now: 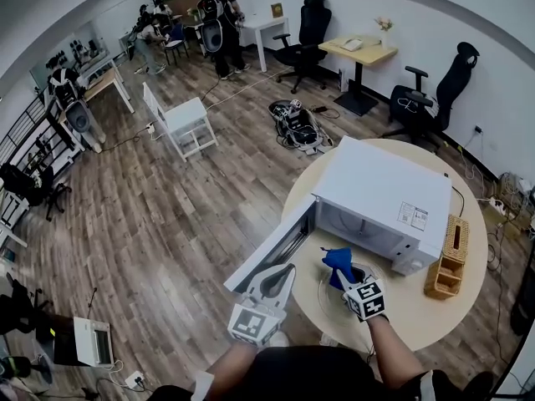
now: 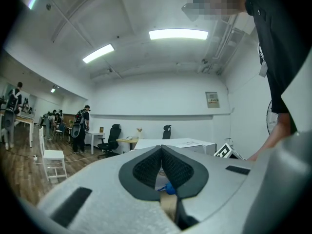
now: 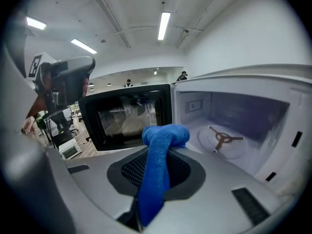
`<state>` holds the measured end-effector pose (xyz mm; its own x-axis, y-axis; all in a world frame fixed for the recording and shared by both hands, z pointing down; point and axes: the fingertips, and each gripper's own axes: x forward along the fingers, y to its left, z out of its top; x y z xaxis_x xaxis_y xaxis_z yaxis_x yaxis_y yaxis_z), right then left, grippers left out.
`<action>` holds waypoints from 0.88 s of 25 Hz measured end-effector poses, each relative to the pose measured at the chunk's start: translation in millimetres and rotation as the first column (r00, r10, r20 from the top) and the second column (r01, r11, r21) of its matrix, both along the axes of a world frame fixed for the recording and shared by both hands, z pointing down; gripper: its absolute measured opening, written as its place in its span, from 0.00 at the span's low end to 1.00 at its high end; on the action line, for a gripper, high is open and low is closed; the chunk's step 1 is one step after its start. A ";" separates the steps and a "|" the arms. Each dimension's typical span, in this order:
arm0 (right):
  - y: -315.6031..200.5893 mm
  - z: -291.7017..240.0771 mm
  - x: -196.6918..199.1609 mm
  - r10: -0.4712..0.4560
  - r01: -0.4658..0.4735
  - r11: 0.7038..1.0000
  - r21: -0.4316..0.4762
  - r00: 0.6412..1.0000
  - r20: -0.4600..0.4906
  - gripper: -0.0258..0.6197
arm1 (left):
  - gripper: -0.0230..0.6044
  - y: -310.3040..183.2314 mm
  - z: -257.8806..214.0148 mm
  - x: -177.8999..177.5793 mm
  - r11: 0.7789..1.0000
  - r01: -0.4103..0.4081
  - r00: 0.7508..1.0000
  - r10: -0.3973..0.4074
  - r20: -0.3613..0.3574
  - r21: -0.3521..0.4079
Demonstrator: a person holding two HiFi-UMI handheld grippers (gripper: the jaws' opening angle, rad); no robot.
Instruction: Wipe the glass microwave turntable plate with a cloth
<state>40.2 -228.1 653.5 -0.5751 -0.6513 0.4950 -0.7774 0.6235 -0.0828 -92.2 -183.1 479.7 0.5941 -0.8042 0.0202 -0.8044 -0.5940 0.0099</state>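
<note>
The white microwave stands on a round table with its door swung open to the left. The clear glass turntable plate lies on the table in front of it, faint. My right gripper hovers over the plate, shut on a blue cloth. In the right gripper view the blue cloth hangs between the jaws of the right gripper, before the open cavity with its bare roller ring. My left gripper is beside the door, jaws together, tilted up. Nothing shows between the pads.
A wicker basket stands at the table's right edge beside the microwave. On the wooden floor beyond are cables and gear, a white stool, office chairs and desks. People stand far back.
</note>
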 end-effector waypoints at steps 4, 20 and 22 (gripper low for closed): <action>-3.0 35.3 -7.7 -0.034 0.032 0.998 -0.061 0.998 -0.046 0.13 | 0.05 -4.8 3.7 1.3 1.000 0.009 1.000 -0.009 0.004 -0.005; -3.0 119.5 -36.7 -0.197 0.145 0.964 -0.222 0.952 -0.236 0.13 | 0.05 -10.0 12.4 -5.7 0.999 0.031 0.999 -0.030 0.032 -0.030; -3.1 122.8 -36.4 -0.199 0.142 0.964 -0.223 0.946 -0.256 0.13 | 0.05 -9.1 15.4 -4.5 0.999 0.025 0.999 -0.024 0.035 -0.031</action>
<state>3.9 -231.1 776.2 -0.4921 -0.4272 0.7585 -0.6711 0.7411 -0.0179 -96.7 -192.2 495.1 0.5730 -0.8169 0.0659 -0.8187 -0.5743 -0.0003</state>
